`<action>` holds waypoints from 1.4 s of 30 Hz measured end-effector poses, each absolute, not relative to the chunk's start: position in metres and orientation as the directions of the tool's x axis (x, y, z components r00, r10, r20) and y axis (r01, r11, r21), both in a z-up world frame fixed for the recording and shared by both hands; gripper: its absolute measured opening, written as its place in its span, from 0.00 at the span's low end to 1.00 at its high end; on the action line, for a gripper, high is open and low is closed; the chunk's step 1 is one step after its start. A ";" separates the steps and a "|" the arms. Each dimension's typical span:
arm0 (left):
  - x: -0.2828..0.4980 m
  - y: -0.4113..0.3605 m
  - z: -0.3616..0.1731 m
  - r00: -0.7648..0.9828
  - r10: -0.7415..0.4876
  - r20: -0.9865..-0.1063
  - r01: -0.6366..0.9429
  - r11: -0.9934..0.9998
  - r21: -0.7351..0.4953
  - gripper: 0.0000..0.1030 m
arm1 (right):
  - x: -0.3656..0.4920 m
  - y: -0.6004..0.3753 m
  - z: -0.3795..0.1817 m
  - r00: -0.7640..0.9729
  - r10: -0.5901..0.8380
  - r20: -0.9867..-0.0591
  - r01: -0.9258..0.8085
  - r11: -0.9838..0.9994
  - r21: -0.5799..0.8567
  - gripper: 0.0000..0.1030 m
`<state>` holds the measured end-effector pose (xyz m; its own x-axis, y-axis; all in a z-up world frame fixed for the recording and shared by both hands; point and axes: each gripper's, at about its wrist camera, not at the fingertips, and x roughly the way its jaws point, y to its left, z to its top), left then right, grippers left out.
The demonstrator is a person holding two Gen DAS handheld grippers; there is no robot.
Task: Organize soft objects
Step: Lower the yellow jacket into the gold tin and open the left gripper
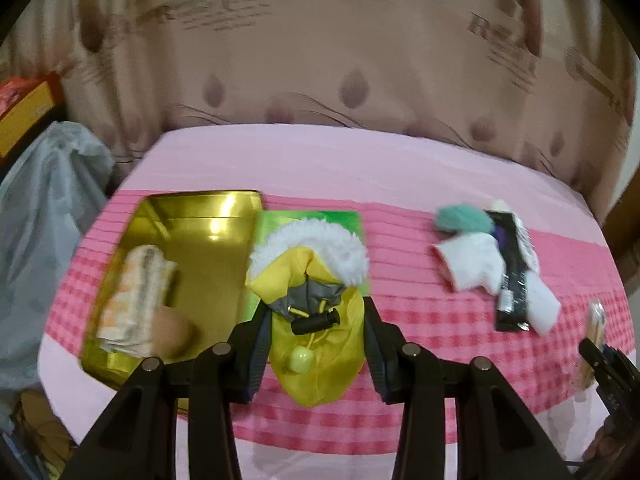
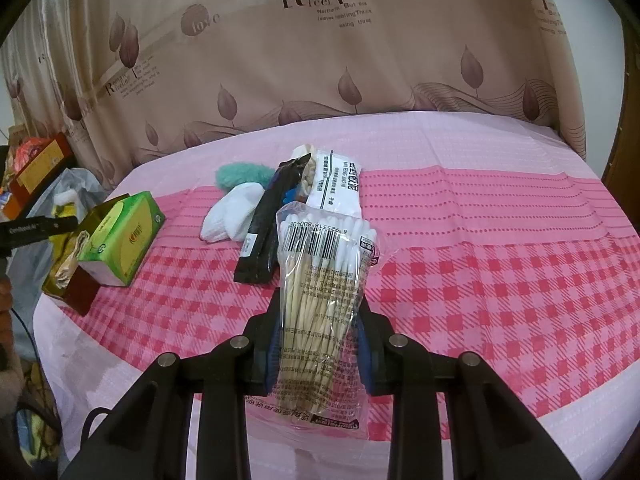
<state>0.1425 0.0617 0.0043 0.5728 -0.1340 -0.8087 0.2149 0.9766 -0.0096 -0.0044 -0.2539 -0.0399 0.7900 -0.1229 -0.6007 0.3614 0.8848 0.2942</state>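
Gold tin [image 1: 192, 208], far left on the pink-check worktop [image 2: 480, 280], already holds a rolled patterned cloth [image 1: 138, 300] and a tan egg-shaped piece [image 1: 172, 334], so sorting looks partly done. Left tool [image 1: 316, 320] is clamped on a small yellow coat [image 1: 320, 352]: slick nylon shell, white fleece hood trim, grey collar, black cord lock and a pale toggle bead. It hangs just right of the tin, in front of a green box [image 1: 316, 220]; judged next for the tin. Right tool [image 2: 320, 312] is clamped on a clear crinkly swab pack [image 2: 324, 288], wooden sticks w/ white tips, held over the near-centre cloth.

Still loose mid-worktop: a teal fuzzy puff [image 2: 240, 174], a white knit sock [image 2: 236, 216], a glossy black sachet [image 2: 272, 216] and a white printed pack [image 2: 336, 188], all touching in one heap. Approx. half remains, on this evidence. Leaf-print curtain [image 2: 320, 60] behind.
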 end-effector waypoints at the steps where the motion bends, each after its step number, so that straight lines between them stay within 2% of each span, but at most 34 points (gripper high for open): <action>1: 0.144 0.071 0.006 0.578 -0.120 -0.807 0.197 0.980 -0.005 0.41 | -0.004 -0.254 -0.040 0.789 -0.124 -0.602 0.362 0.885 0.293 0.27; 14: 0.163 0.145 -0.015 0.542 -0.020 -0.840 0.063 0.998 0.017 0.41 | -0.001 -0.251 -0.044 0.778 -0.125 -0.616 0.361 0.891 0.276 0.27; 28: 0.166 0.148 -0.052 0.477 -0.022 -0.878 0.071 0.997 0.014 0.41 | 0.003 -0.249 -0.049 0.763 -0.118 -0.636 0.356 0.898 0.260 0.27; 42: 0.168 0.150 -0.057 0.458 -0.020 -0.889 0.071 0.997 0.014 0.46 | 0.004 -0.248 -0.051 0.758 -0.118 -0.642 0.355 0.900 0.254 0.27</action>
<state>0.1675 0.1500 -0.0567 0.4584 -0.0201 -0.8885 0.0714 0.9973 0.0142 0.0040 -0.2480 -0.0507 0.7580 -0.1181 -0.6415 0.3550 0.8997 0.2538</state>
